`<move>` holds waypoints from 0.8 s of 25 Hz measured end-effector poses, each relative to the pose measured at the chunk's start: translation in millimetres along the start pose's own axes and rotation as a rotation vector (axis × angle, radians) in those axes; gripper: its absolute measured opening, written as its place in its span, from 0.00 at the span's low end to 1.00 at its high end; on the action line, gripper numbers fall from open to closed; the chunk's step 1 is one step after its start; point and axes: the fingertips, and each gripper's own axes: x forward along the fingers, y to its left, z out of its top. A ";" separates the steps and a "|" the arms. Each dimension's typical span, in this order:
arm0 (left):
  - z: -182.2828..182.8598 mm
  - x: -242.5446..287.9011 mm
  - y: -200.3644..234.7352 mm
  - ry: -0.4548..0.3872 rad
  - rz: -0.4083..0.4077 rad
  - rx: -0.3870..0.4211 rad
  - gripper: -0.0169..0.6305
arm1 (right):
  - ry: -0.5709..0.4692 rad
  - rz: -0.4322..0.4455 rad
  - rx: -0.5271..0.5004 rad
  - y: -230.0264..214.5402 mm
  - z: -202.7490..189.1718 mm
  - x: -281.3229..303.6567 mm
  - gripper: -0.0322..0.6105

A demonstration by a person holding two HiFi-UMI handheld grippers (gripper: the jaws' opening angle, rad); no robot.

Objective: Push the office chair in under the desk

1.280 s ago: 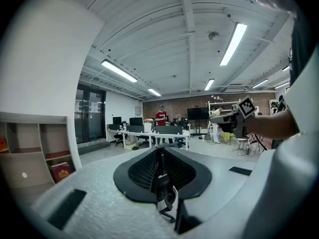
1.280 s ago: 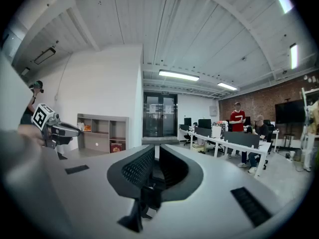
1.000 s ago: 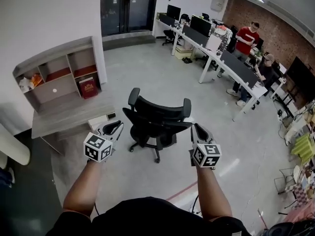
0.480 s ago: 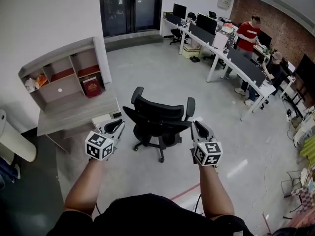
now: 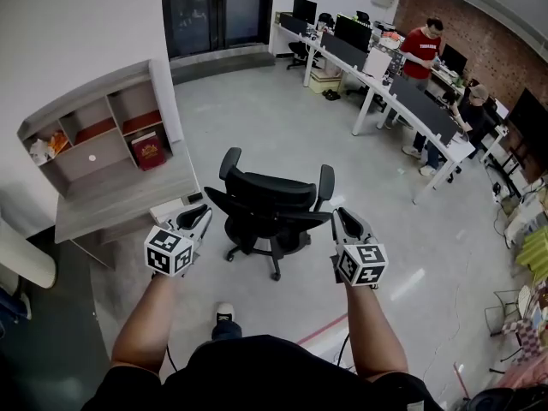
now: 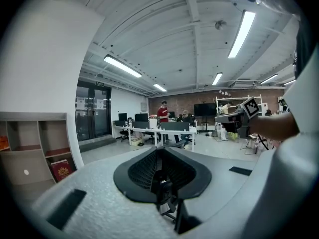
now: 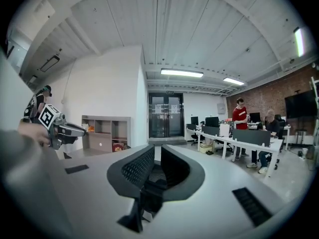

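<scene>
The black mesh office chair (image 5: 270,205) stands on the grey floor with its backrest toward me, to the right of the grey desk (image 5: 111,199) that carries a shelf unit. My left gripper (image 5: 202,216) is at the backrest's left corner and my right gripper (image 5: 337,216) at its right corner; I cannot tell whether either touches it. In both gripper views the jaws stand almost together with only a thin slit. Nothing sits between them, and dark chair parts show through the slit. The left gripper (image 6: 158,158) and right gripper (image 7: 155,166) point nearly level.
A red book (image 5: 150,152) stands in the desk's shelf unit. Long white desks with monitors (image 5: 402,101) run along the back right, with two people (image 5: 424,45) beside them. Glass doors (image 5: 214,11) are at the far wall. My shoe (image 5: 224,313) shows below the chair.
The view has shifted slightly and a shoe has come into sight below the chair. Both grippers keep their places at the backrest's corners.
</scene>
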 end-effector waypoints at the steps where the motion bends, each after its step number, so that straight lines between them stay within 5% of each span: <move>1: -2.2 6.7 4.5 0.000 -0.007 -0.002 0.11 | 0.006 -0.007 -0.003 -1.5 -1.5 4.7 0.10; 20: 10.9 125.9 162.7 -0.015 -0.154 0.025 0.11 | 0.037 -0.172 -0.029 -1.1 31.1 147.4 0.10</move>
